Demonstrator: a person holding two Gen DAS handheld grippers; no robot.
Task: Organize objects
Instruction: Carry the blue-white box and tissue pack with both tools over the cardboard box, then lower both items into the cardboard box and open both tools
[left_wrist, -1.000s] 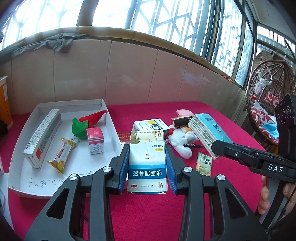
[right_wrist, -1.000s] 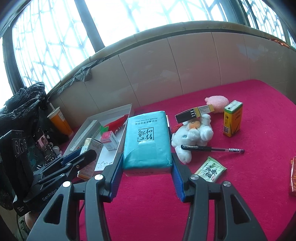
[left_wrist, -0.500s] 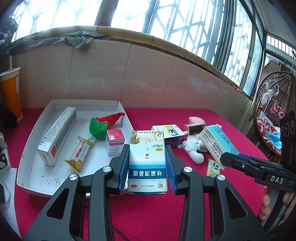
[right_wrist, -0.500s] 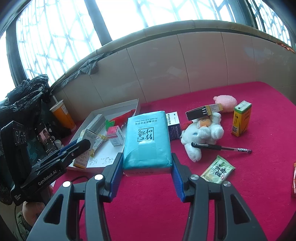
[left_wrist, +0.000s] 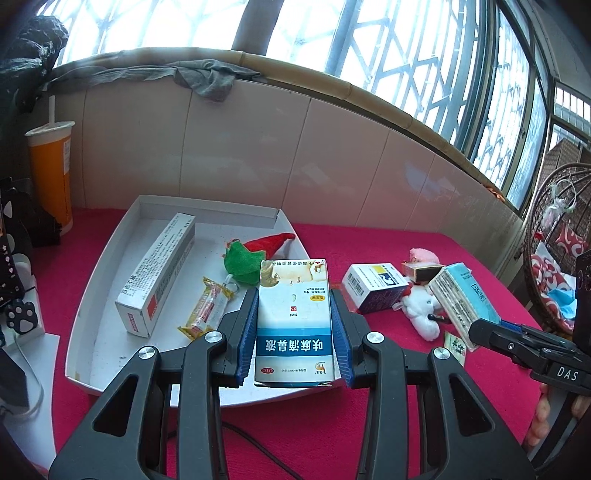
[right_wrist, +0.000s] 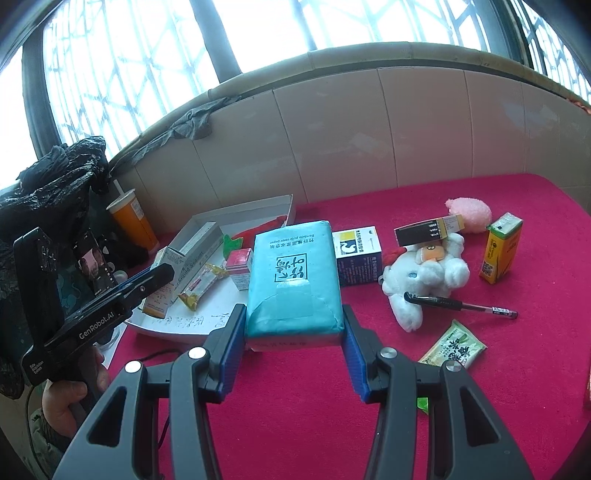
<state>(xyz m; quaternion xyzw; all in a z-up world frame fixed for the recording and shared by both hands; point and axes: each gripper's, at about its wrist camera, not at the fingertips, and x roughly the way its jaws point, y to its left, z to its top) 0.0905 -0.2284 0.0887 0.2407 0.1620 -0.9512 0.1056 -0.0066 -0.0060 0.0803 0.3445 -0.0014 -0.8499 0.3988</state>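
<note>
My left gripper (left_wrist: 294, 334) is shut on a blue and white medicine box (left_wrist: 294, 321) and holds it above the near right edge of the white tray (left_wrist: 96, 266). The tray holds a long white box (left_wrist: 157, 273), a snack packet (left_wrist: 207, 308) and a red and green felt toy (left_wrist: 255, 254). My right gripper (right_wrist: 294, 345) is shut on a teal tissue pack (right_wrist: 293, 280) above the red cloth, right of the tray (right_wrist: 173, 325). The left gripper also shows in the right wrist view (right_wrist: 147, 282), and the tissue pack in the left wrist view (left_wrist: 463, 299).
On the red cloth lie a blue and white box (right_wrist: 356, 256), a white plush toy (right_wrist: 424, 277), a pen (right_wrist: 461, 306), a green sachet (right_wrist: 452, 345), a yellow carton (right_wrist: 500, 247) and a pink plush (right_wrist: 469, 210). An orange cup (left_wrist: 51, 177) stands left of the tray.
My left gripper has carried the medicine box left, over the tray's edge. My right gripper has moved the tissue pack slightly back and left; both stay shut.
</note>
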